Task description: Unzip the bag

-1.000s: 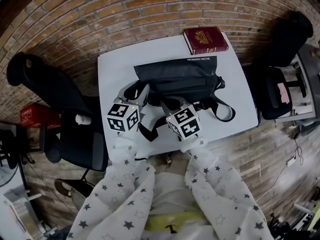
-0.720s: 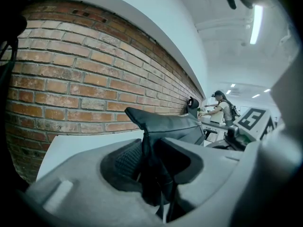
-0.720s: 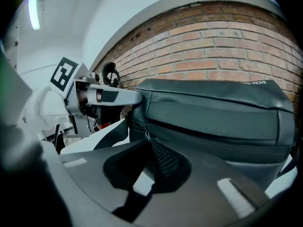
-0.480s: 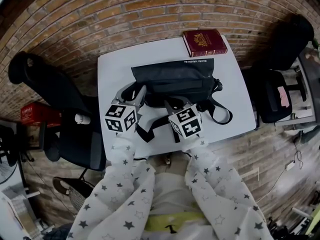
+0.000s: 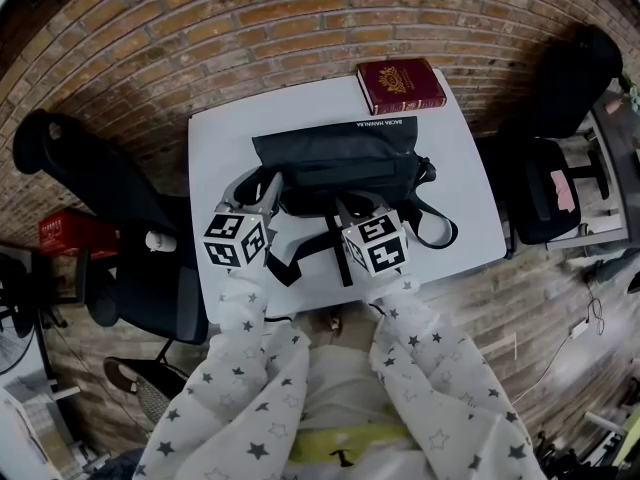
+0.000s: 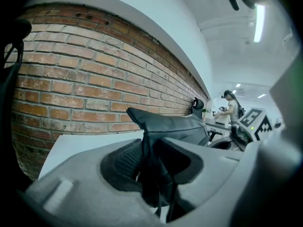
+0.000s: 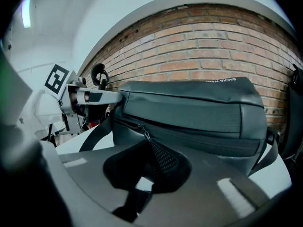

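The bag [image 5: 340,158], a dark grey one, lies flat in the middle of the white worktop [image 5: 220,138], its long side facing the person and its far edge close to the brick wall [image 6: 71,89]. A red book [image 5: 400,85] sits just behind it at the worktop's back edge, apart from the bag. And here are both hands in, star-print sleeves [image 5: 250,368] reaching forward! The left tongs [image 5: 266,184] are at the bag's left end, and in the left gripper view the left tongs [image 6: 151,162] are clenched on a fold of the bag's dark fabric, which stands up between the jaws. Over on the other side, the right tongs [image 5: 345,208] meet the bag's near face a little left of its middle; in the right gripper view the right tongs [image 7: 149,157] are pinched tight on the zip pull [image 7: 144,135], which hangs from the zip line running across the front panel. A black strap [image 5: 440,230] loops out on the worktop at the bag's right end. How far the zip is open, I cannot tell. A black chair [image 5: 110,188] stands off to the left of the worktop.
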`<state>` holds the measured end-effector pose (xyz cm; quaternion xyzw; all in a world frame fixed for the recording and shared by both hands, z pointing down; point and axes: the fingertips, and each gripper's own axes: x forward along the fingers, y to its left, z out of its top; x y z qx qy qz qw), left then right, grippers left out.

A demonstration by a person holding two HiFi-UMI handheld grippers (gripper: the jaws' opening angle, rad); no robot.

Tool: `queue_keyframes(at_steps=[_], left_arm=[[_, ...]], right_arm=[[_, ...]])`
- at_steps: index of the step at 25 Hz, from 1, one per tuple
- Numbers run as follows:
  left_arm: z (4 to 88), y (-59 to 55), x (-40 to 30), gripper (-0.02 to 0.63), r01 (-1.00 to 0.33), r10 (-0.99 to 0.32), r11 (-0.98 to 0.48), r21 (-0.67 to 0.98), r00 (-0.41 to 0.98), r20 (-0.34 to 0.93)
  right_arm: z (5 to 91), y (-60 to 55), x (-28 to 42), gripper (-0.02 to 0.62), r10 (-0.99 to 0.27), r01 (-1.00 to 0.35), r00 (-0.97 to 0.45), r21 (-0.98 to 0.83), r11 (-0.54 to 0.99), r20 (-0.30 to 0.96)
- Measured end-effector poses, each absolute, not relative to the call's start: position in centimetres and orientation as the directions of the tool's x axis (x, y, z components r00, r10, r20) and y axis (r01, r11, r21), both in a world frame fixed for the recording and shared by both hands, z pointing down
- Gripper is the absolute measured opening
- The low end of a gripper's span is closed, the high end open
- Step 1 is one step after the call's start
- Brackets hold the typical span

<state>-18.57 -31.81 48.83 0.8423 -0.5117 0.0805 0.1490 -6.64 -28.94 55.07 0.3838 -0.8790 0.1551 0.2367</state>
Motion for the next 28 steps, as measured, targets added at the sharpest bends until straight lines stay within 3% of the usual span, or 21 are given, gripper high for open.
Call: queue_keyframes(at_steps=[28], left_arm=[[48.8,-31.9,-18.6,0.121,-0.927,-0.882,-0.345,0.147,0.374,0.286]], right_arm=[[54.6,-30.2,-0.8,0.018,-0.672,-0.819,-0.513,-0.068,0.570,0.534]])
